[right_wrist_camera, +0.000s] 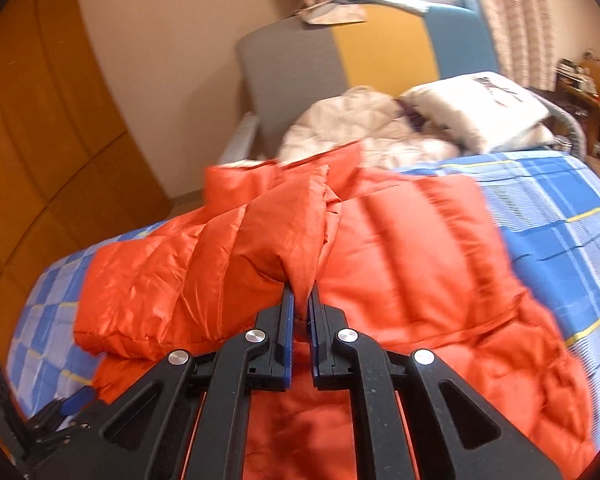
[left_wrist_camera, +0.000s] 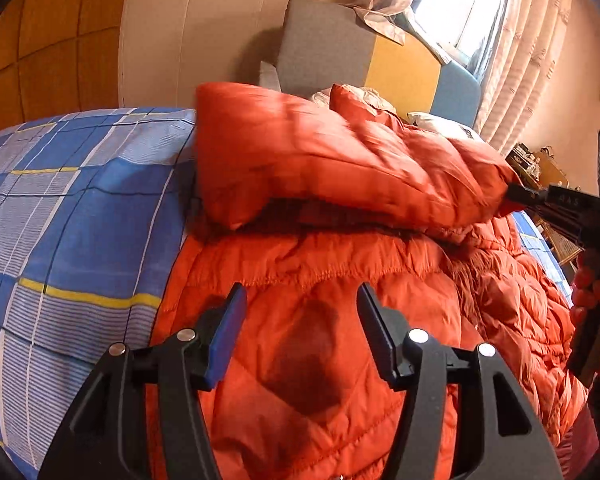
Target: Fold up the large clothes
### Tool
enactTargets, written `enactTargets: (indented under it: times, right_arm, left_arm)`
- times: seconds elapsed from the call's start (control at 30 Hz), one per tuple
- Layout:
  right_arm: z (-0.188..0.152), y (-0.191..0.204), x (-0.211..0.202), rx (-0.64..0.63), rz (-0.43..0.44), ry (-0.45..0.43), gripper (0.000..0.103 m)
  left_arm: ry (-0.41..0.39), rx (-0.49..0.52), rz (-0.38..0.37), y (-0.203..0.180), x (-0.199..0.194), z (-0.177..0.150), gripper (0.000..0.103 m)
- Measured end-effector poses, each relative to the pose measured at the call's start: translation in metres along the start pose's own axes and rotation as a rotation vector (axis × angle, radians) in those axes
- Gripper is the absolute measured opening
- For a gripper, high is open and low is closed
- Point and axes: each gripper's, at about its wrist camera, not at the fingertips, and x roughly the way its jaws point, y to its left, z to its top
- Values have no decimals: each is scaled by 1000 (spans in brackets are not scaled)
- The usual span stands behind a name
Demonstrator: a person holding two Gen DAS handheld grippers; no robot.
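Note:
An orange puffer jacket (left_wrist_camera: 320,360) lies spread on a bed with a blue checked sheet (left_wrist_camera: 80,220). My left gripper (left_wrist_camera: 300,300) hovers open just above the jacket's body, with nothing between its blue pads. My right gripper (right_wrist_camera: 302,294) is shut on a fold of the jacket's sleeve (right_wrist_camera: 220,260) and holds it lifted over the body (right_wrist_camera: 420,260). In the left wrist view the raised sleeve (left_wrist_camera: 320,160) stretches across the picture to the right gripper (left_wrist_camera: 516,194), which a hand (left_wrist_camera: 592,280) holds at the right edge.
A white padded garment (right_wrist_camera: 352,128) and a white pillow (right_wrist_camera: 480,104) lie at the head of the bed, before a grey, yellow and blue headboard (right_wrist_camera: 300,68). Wooden wardrobe panels (right_wrist_camera: 40,140) stand on the left. A cluttered desk (right_wrist_camera: 588,92) and curtains are on the right.

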Motion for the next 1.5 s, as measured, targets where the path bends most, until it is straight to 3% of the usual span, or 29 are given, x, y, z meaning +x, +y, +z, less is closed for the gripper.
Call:
enactTargets:
  times: [0.27, 0.43, 0.67, 0.73, 0.97, 1.23, 1.27, 1.3, 1.33, 1.5]
  right_arm:
    - [-11, -58, 11, 105, -139, 39, 6]
    - [-28, -77, 17, 153, -156, 73, 6]
    - [-26, -80, 21, 187, -150, 82, 6]
    - [-24, -80, 20, 181, -159, 81, 17]
    - [-22, -73, -1, 129, -214, 13, 17]
    - [-10, -44, 6, 37, -142, 10, 17]
    - [-8, -43, 14, 28, -136, 33, 22]
    - [-8, -43, 22, 24, -136, 56, 42]
    - [-8, -43, 27, 24, -135, 66, 49]
    - [-7, -47, 58, -2, -161, 131, 49]
  left_arm:
    - [-4, -14, 19, -3, 7, 7, 59]
    - [-5, 6, 24, -9, 8, 9, 61]
    - [-24, 72, 23, -20, 6, 13, 66]
    - [-30, 93, 18, -22, 6, 16, 66]
    - [-66, 115, 13, -21, 4, 32, 66]
    - [-108, 106, -10, -21, 9, 62, 66]
    - [-103, 110, -8, -22, 14, 67, 66]
    - [-95, 112, -7, -23, 18, 70, 66]
    - [-74, 114, -9, -23, 27, 74, 66]
    - [29, 87, 17, -11, 72, 81, 66]
